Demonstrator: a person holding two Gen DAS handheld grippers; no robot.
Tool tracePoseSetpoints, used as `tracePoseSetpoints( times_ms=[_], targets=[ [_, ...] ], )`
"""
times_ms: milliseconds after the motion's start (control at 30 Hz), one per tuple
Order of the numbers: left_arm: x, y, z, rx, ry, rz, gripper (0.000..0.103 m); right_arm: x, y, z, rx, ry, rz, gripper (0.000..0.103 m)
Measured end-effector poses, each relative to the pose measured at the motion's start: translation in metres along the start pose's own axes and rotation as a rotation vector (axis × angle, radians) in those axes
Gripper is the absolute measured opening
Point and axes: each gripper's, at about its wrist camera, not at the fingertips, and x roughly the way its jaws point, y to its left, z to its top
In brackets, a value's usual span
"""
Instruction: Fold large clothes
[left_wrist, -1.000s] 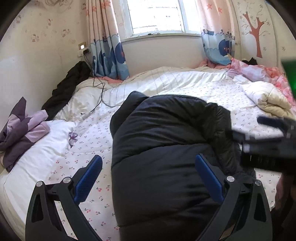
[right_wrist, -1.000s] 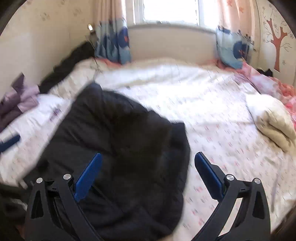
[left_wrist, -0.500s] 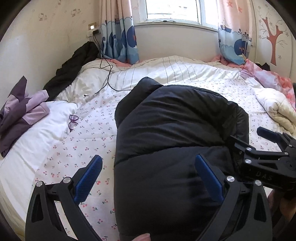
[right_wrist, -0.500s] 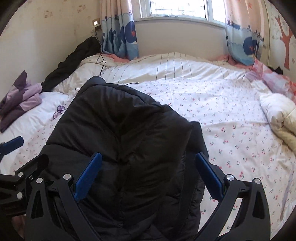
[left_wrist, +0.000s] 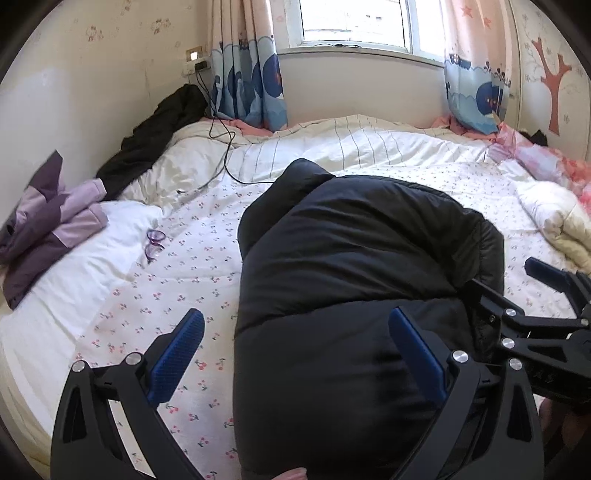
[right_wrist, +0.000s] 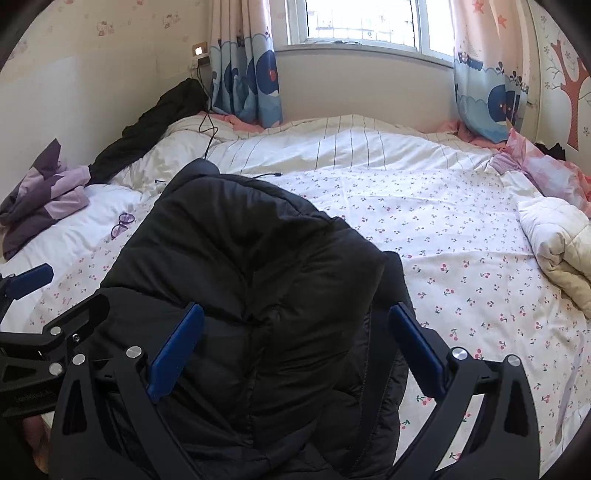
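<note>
A black puffer jacket (left_wrist: 351, 277) lies folded into a thick bundle on the cherry-print bed sheet (left_wrist: 177, 280). My left gripper (left_wrist: 295, 332) hovers open over the jacket's near left edge, its right finger above the fabric and its left finger above the sheet. The right gripper (left_wrist: 506, 280) shows at the jacket's right side in this view. In the right wrist view the jacket (right_wrist: 258, 277) fills the middle, and my right gripper (right_wrist: 295, 328) stands open above its near end, holding nothing. The left gripper (right_wrist: 66, 291) appears at the left edge there.
A purple garment (left_wrist: 48, 221) and glasses (left_wrist: 153, 243) lie at the left. A black garment (left_wrist: 155, 136) and a cable (left_wrist: 221, 155) sit at the back left. A folded cream quilt (left_wrist: 557, 221) and pink bedding (left_wrist: 546, 162) lie at the right.
The right wrist view was blurred with motion a second ago and is steady now. Both grippers have settled side by side at the jacket's near end. The jacket's shape is unchanged over the last half second.
</note>
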Motion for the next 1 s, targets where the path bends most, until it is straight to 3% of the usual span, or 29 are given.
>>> tracePoseSetpoints(
  times_ms=[1000],
  targets=[
    [0.0031, -0.0058, 0.0017, -0.014, 0.018, 0.005, 0.096, 0.0091, -0.0012, -0.0021, -0.004, 0.034, 0.002, 0.097]
  ],
)
